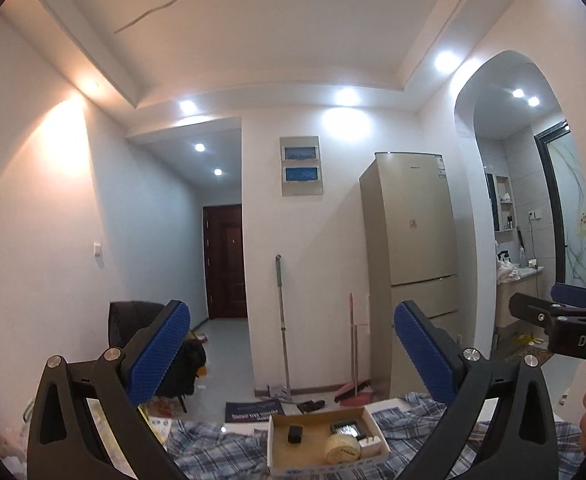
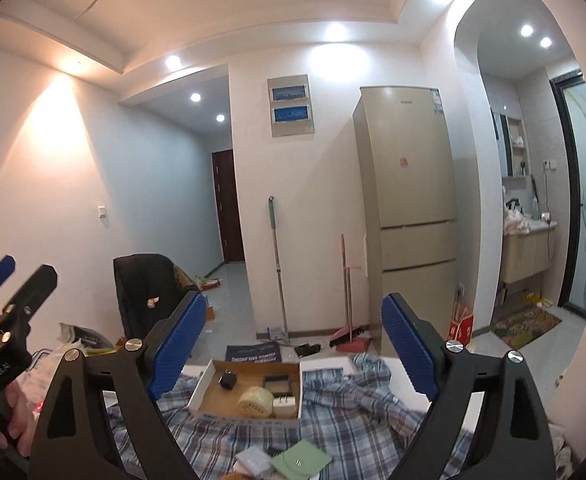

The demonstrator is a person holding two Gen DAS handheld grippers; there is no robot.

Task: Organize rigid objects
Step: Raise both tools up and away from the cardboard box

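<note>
Both my tools are raised and pointing out across the room, and neither is carrying anything. My left gripper [image 1: 291,354] has its blue-padded fingers [image 1: 161,348] spread wide on empty air; my right gripper [image 2: 293,350] is spread too, with nothing between its pads.

Below them, on the blue-and-white plaid cloth [image 2: 357,412] covering the counter, sits the shallow white cardboard tray with a brown floor [image 2: 209,376]. Four things already lie inside it: a small black cube-shaped plug [image 2: 227,381], a dark square frame-like box [image 2: 276,383], a pale yellow round roll with a label [image 2: 256,400], and a white block [image 2: 284,405] beside the roll.

So I judge most of the sorting done. Outside the tray, near the front edge of the cloth, a flat pale green card [image 2: 301,460] and a small white ribbed pad [image 2: 253,459] lie loose; those look like what remains, if they belong in the tray.
</note>
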